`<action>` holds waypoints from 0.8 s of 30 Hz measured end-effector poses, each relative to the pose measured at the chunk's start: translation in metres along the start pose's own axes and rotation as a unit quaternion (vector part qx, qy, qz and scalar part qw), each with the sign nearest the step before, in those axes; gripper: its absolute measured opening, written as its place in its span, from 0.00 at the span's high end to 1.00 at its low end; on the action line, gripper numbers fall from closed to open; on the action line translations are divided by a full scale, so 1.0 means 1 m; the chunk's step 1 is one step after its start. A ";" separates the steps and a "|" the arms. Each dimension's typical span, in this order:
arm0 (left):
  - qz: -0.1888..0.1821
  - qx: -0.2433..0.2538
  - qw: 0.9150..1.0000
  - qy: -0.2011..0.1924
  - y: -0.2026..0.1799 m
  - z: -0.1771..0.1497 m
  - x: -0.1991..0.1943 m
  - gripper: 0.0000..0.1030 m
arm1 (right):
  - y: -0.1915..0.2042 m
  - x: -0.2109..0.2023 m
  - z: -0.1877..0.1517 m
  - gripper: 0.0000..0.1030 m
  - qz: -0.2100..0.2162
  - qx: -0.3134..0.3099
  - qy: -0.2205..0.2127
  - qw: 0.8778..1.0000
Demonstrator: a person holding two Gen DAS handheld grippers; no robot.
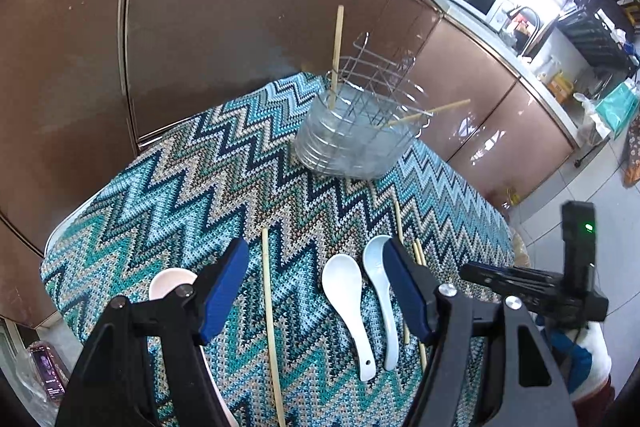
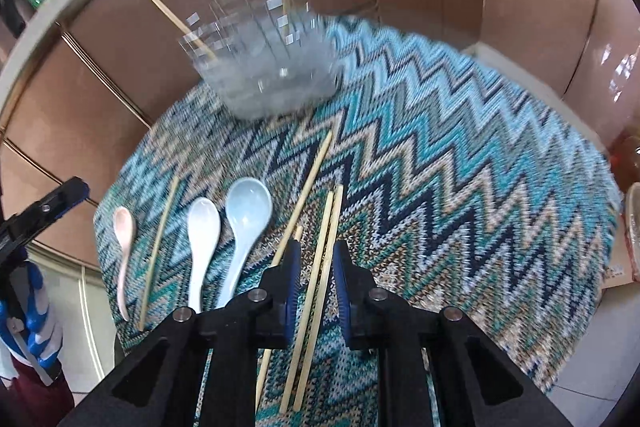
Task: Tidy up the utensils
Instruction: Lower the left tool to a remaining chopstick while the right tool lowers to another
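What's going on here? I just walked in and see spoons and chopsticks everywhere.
A person is sorting utensils into the wire rack in a clear tub, where two wooden chopsticks already stand. The right tool straddles a pair of chopsticks on the zigzag cloth, not yet clamped. The left tool hovers open above the white ceramic spoon.

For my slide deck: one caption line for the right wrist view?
Right gripper straddles a pair of chopsticks on the zigzag cloth, three spoons to their left, wire utensil holder beyond.
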State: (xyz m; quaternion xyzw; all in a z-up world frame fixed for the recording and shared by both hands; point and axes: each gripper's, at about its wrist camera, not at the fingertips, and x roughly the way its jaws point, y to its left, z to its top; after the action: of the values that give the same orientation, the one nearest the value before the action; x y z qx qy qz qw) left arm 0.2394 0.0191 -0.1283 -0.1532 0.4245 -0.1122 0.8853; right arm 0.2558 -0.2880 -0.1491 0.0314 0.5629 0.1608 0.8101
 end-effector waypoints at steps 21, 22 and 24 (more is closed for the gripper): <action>0.009 -0.010 0.997 0.072 0.015 0.005 0.045 0.35 | -0.003 0.065 0.036 0.88 -0.038 -0.016 0.084 0.996; 0.010 -0.011 0.997 0.075 0.016 0.007 0.047 0.35 | -0.002 0.068 0.036 0.89 -0.041 -0.018 0.087 0.995; 0.012 -0.010 0.997 0.078 0.017 0.009 0.048 0.36 | -0.002 0.072 0.038 0.89 -0.046 -0.019 0.090 0.995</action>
State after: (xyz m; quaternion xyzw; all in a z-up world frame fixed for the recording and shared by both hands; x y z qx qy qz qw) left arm 0.2776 0.0207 -0.1636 -0.1476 0.4953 -0.1093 0.8491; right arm 0.3137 -0.2633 -0.2008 -0.0245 0.6313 0.1361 0.7631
